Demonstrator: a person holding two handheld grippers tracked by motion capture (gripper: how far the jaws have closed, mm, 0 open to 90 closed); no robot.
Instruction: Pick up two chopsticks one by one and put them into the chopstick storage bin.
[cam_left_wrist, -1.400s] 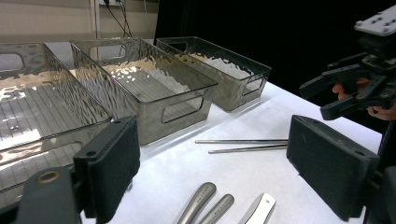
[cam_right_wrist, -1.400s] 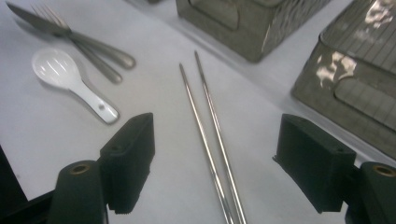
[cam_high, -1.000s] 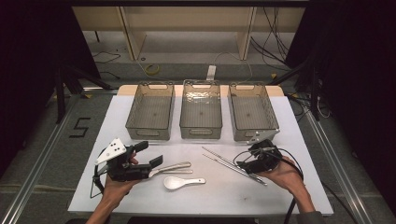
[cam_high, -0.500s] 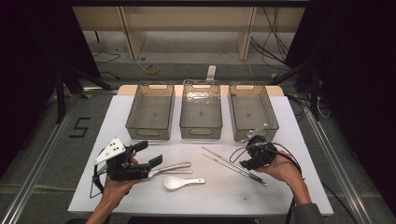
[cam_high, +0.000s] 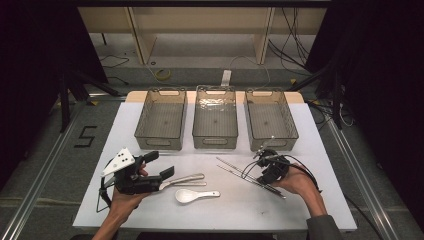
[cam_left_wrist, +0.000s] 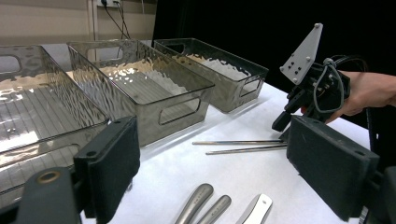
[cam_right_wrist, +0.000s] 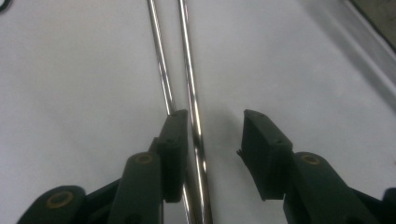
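Two metal chopsticks (cam_high: 235, 173) lie side by side on the white table (cam_high: 320, 210), right of centre. My right gripper (cam_high: 259, 170) points down onto them. In the right gripper view (cam_right_wrist: 215, 121) its jaws have just been closing and still stand apart. One chopstick (cam_right_wrist: 188, 60) runs between them close to the left jaw; the other passes under that jaw. No pad presses on either. In the left gripper view the chopsticks (cam_left_wrist: 233, 141) end at the right gripper (cam_left_wrist: 281, 125). My left gripper (cam_high: 161, 165) is open and holds nothing (cam_left_wrist: 210, 158).
Three empty clear grey bins (cam_high: 161, 122) (cam_high: 215, 122) (cam_high: 271, 120) stand in a row at the back. Metal cutlery handles (cam_high: 185, 179) and a white spoon (cam_high: 192, 195) lie just right of the left gripper. The handles (cam_left_wrist: 201, 203) sit below its jaws.
The right gripper has sunk onto the chopsticks and shifted slightly left. The left gripper has stayed where it was.
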